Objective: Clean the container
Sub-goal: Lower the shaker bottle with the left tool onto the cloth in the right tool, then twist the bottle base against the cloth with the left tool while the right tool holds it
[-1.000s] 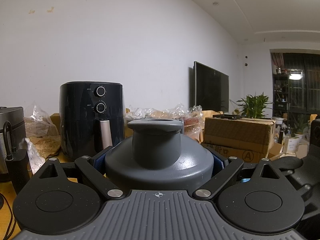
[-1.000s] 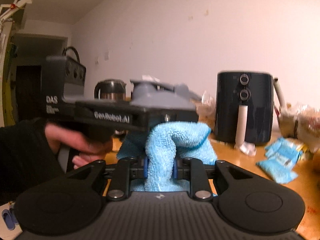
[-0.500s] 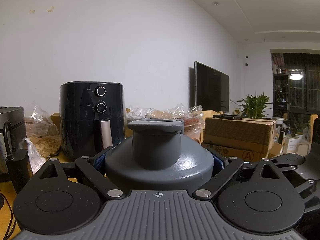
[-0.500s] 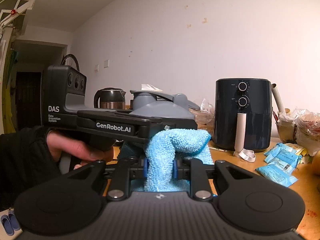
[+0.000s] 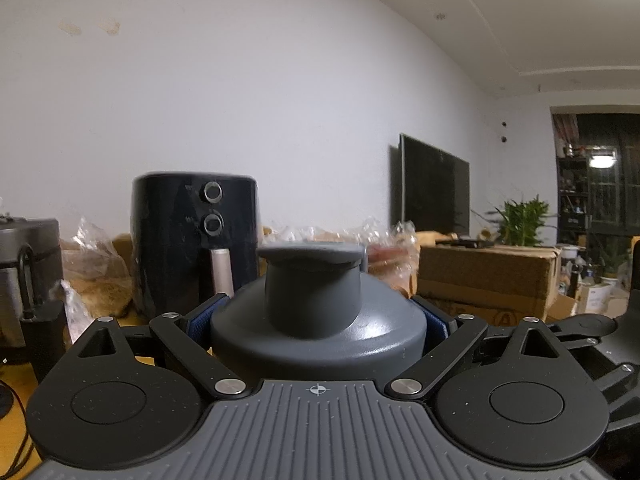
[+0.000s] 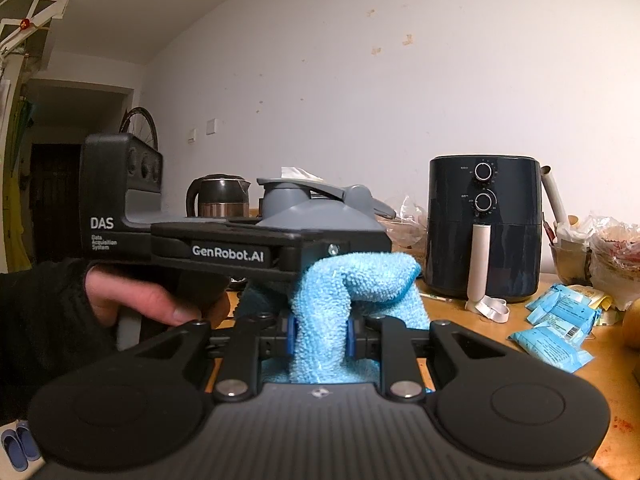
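Note:
A grey container [image 5: 316,320] with a domed lid and a raised spout cap sits between the blue pads of my left gripper [image 5: 318,322], which is shut on its body. In the right wrist view the same container [image 6: 320,208] rises above the left gripper's black body [image 6: 228,248], which a hand [image 6: 152,300] holds. My right gripper [image 6: 318,336] is shut on a folded light blue microfibre cloth [image 6: 352,280]. The cloth's top bulges up against the underside of the left gripper, just below the container.
A black air fryer [image 6: 484,228] stands on the wooden table [image 6: 460,308] near the wall, with blue packets [image 6: 556,328] and plastic bags [image 6: 612,256] to its right. A kettle [image 6: 218,196] stands behind the container. Cardboard boxes [image 5: 484,276] and a TV [image 5: 434,188] are at the right.
The right wrist view has steadied from a blurred frame and dropped slightly. Both grips are unchanged, and the cloth stays against the left gripper.

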`<state>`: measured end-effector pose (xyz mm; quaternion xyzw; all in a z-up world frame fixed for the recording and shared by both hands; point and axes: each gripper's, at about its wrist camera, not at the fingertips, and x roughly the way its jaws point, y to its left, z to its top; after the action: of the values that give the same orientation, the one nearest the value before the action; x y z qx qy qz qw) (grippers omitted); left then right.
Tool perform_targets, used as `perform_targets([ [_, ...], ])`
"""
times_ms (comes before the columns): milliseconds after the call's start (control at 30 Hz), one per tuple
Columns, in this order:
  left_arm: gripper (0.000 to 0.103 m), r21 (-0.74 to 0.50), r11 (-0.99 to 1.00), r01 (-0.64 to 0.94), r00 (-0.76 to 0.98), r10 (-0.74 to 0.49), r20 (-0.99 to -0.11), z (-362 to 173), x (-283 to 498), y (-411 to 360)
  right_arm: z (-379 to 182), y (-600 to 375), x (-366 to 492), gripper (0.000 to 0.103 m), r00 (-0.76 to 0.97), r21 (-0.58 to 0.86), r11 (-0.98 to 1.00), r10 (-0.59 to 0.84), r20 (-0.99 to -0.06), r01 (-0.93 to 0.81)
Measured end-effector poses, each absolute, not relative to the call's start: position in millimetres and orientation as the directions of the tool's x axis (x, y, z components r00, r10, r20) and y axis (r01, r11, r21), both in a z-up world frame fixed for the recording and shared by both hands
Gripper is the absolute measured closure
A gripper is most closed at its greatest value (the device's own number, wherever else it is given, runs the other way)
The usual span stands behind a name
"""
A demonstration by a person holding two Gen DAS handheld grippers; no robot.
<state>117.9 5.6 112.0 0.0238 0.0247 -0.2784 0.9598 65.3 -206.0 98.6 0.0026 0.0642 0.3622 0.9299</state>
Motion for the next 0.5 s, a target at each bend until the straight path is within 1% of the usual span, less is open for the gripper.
perform_targets([
  [267, 0.007, 0.087, 0.873, 0.48, 0.877, -0.478, -0.045, 113.1, 106.2, -3.9, 95.8, -211.1, 63.6, 0.084, 0.733, 0.06, 0.742, 0.669, -0.12, -0.668],
  [500, 0.007, 0.11, 0.912, 0.395, 0.919, -0.394, -0.031, 111.0, 97.9, -15.6, 90.6, -222.8, 61.1, 0.084, 0.749, 0.075, 0.76, 0.649, -0.13, -0.646],
])
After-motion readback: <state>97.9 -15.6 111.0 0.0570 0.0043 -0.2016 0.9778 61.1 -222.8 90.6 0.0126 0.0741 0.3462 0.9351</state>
